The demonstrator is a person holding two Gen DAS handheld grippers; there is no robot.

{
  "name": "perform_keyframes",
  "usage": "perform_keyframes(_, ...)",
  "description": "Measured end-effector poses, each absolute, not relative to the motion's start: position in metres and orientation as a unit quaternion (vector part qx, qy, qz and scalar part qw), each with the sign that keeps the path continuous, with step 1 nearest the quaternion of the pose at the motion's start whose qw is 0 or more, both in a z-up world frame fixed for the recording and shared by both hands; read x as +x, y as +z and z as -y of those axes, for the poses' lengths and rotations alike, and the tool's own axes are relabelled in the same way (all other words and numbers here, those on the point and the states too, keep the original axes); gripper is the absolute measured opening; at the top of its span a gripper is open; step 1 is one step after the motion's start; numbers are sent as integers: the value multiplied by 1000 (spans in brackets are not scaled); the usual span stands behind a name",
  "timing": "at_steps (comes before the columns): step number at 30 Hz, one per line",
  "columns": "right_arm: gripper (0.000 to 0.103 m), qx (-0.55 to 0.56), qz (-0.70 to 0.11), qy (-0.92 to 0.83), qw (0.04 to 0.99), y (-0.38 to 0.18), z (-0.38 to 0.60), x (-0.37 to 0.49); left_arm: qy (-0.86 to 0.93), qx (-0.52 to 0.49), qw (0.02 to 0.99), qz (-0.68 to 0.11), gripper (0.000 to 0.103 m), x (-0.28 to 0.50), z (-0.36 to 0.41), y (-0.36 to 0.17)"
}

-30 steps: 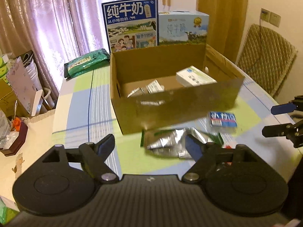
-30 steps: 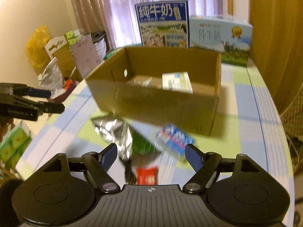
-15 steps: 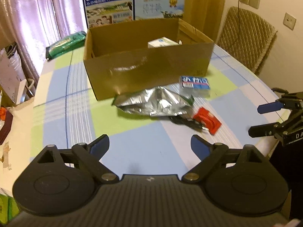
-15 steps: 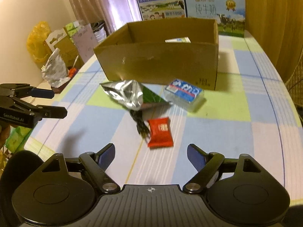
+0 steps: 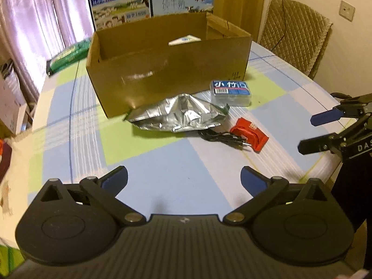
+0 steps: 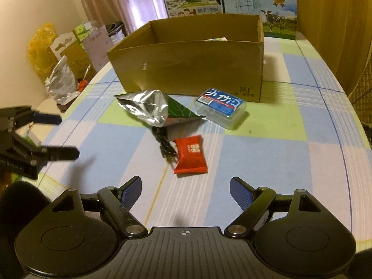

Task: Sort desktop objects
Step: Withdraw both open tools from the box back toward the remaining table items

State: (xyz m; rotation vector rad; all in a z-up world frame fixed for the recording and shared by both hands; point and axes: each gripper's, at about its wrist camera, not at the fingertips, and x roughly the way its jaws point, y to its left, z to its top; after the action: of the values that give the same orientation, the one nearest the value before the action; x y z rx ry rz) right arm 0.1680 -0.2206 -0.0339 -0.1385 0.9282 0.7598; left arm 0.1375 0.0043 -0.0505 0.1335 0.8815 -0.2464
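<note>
Black-and-blue, the left gripper (image 5: 184, 179) hovers above the checked tablecloth (image 5: 162, 162) with its jaws spread wide and nothing between them. Ahead lie a crumpled silver foil bag (image 5: 179, 116), a red snack packet (image 5: 250, 133), a black cable (image 5: 218, 137) and a blue-labelled clear plastic case (image 5: 231, 92), all just before the open brown cardboard box (image 5: 167, 67).

From the right wrist, the right gripper (image 6: 185, 187) is equally wide apart and empty, the red snack packet (image 6: 191, 154) near its tips, touching the cable (image 6: 164, 143). At left, the left gripper (image 6: 58, 136) stands open.
</note>
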Motion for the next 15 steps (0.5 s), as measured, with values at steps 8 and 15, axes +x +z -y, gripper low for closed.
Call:
perform_keyframes(8,61,-67,-443,361,818,-54,205,192,-79,22,891,-446,101,152,9,-67)
perform_keyframes(15,52,-74,-447,365,814,-72,191,215,-51,-11,890,-453,101,165,15,-79)
